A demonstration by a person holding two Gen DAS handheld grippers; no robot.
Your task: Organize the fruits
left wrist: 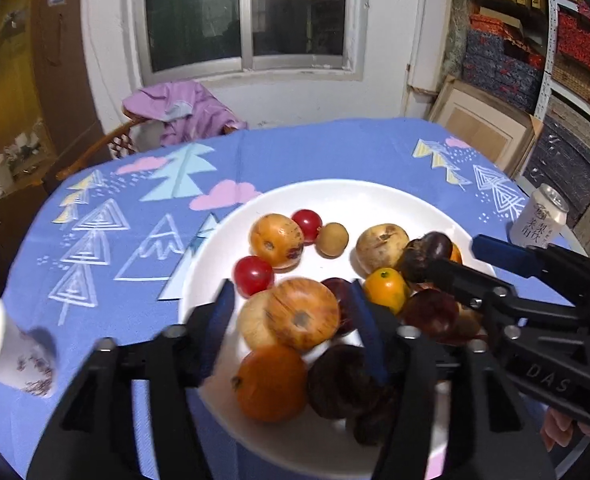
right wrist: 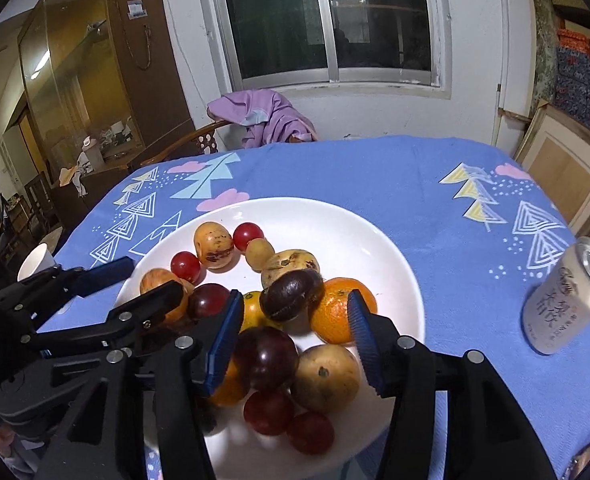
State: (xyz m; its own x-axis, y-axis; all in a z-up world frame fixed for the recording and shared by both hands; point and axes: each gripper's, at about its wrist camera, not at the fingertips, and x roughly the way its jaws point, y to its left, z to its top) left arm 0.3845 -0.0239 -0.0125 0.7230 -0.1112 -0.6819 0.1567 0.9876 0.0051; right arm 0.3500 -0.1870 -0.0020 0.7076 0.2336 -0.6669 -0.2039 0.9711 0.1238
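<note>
Both grippers, left gripper (left wrist: 291,316) and right gripper (right wrist: 295,336), gape empty, lower frame; fruits heaped unsorted on white plate (right wrist: 359,232), sorting apparently outstanding.

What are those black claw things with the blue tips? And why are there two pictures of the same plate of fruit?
The claws are grabbers that a person holds, one in each hand, and each carries its own camera. So one picture looks along the left gripper and the other along the right gripper; each one also shows the other grabber from the side. Below them a white plate sits on a blue tablecloth with trees and clouds. It holds oranges, little red tomatoes and dark purple fruits. A paper cup and a drinks can stand beside it. Both grabbers are open over the fruit and hold nothing.
</note>
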